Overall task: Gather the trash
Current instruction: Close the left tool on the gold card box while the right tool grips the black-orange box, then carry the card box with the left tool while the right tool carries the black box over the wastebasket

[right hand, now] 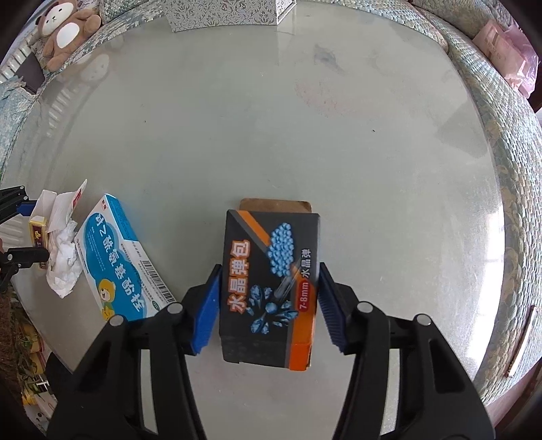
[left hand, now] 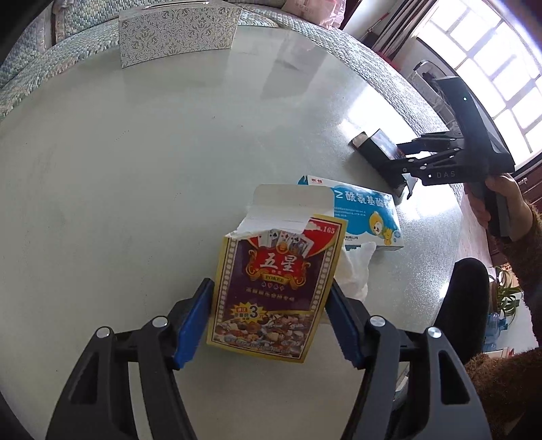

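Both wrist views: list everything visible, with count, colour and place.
Card box: one, purple and yellow, torn open, between the left tongs.
Black box: one, black and orange, between the right tongs.
Medicine box: one, blue and white, flat on the table.
Tissue: one, white, crumpled, between the card box and the medicine box.
Patterned box: one, grey and white, far table edge.
Plush bear: one, brown and white, beyond the table.
Table: one, pale glass.
Left tongs: blue pads.
Right tongs: blue pads.

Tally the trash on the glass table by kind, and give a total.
Cardboard boxes: 3, namely the poker card box in the left tool, the black box in the right tool, and the blue medicine box.
Crumpled tissue: 1
Total: 4
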Tool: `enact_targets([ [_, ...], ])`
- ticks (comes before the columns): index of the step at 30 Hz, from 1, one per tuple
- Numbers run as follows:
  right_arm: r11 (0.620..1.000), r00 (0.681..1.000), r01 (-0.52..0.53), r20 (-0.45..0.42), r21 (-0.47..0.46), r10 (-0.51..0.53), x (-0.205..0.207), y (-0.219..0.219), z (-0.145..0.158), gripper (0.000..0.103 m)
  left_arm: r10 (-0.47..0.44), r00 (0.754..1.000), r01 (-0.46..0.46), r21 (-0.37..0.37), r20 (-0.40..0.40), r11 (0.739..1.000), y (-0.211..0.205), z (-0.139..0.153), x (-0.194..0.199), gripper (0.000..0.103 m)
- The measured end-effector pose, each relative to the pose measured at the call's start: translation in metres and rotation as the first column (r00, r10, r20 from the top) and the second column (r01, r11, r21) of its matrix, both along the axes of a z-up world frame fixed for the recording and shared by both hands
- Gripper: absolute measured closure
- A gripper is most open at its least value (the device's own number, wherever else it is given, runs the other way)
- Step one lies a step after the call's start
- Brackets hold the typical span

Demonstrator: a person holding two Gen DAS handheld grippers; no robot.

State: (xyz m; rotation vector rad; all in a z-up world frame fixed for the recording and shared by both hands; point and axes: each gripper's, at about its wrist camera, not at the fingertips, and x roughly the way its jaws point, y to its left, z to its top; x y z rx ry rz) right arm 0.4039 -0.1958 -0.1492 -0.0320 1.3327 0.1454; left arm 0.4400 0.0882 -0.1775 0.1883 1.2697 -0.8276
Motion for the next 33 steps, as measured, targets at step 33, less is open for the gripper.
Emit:
enact_targets([
  [33, 0.995, 0.972, -0.087, 0.214, -0.039, 0.093, -0.139, 0.000, 0.133, 0.050, 0.120, 0.968, -0.136, 0.061, 0.220, 0.989, -0.010, 0.135, -0.128, 0.041],
])
